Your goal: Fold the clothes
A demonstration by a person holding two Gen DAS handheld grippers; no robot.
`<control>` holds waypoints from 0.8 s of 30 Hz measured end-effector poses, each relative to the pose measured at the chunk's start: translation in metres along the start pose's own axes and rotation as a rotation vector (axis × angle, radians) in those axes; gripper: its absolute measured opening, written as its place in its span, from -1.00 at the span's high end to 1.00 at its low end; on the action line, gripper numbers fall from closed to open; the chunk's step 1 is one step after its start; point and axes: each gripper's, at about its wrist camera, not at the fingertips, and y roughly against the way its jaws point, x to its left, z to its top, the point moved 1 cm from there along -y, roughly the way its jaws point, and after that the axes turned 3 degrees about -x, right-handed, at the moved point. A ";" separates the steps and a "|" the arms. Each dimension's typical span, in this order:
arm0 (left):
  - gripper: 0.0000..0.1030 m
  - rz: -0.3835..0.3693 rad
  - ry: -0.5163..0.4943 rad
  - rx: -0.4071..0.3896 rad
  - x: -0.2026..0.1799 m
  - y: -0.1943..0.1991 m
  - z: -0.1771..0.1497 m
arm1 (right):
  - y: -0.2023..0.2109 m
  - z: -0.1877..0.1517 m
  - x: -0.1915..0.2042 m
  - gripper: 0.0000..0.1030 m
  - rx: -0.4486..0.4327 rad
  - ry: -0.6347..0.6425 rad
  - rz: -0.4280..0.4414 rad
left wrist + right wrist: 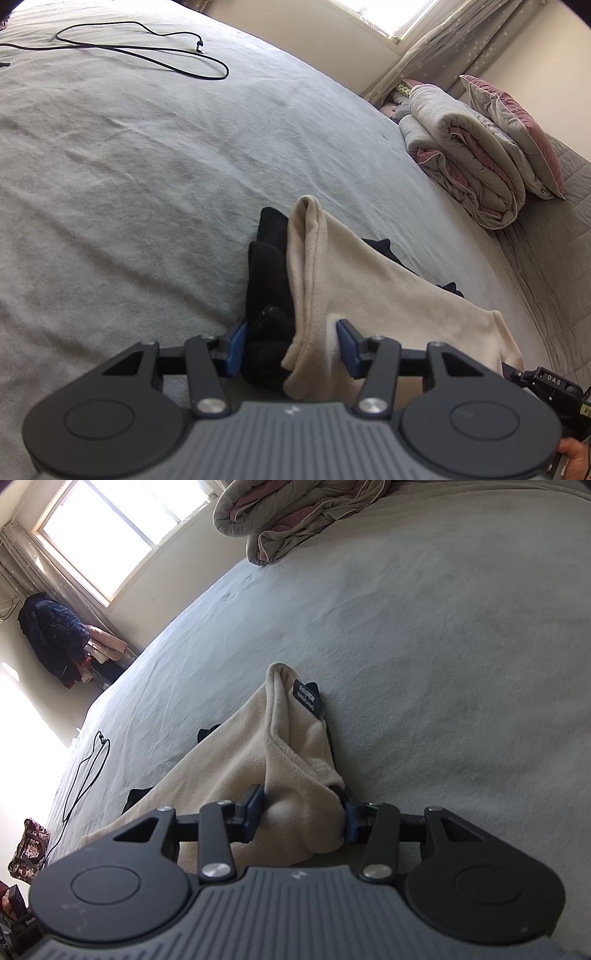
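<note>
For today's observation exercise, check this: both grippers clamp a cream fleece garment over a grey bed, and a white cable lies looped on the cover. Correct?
One detail is wrong: the cable is black, not white, as the left wrist view shows. The rest holds: left gripper and right gripper clamp the cream fleece garment over the grey bed.

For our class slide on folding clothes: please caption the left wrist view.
Left gripper clamps a bunched cream-and-black garment on a grey bed.

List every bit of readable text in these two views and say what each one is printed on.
"DAS": white letters on the black body of the right gripper, seen at the edge of the left wrist view.
Black label sewn on the cream and black garment: two lines of white print, upside down and too blurred to read.
Small pale logo on each gripper's grey housing: a mark, not letters.
</note>
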 end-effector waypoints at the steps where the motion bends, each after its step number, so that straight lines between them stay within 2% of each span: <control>1: 0.00 0.000 -0.001 0.000 0.000 0.000 0.000 | 0.000 0.000 0.000 0.09 0.000 0.000 0.001; 24: -0.01 -0.007 -0.001 0.004 0.002 -0.001 0.001 | 0.001 0.000 0.001 0.09 0.000 0.000 0.005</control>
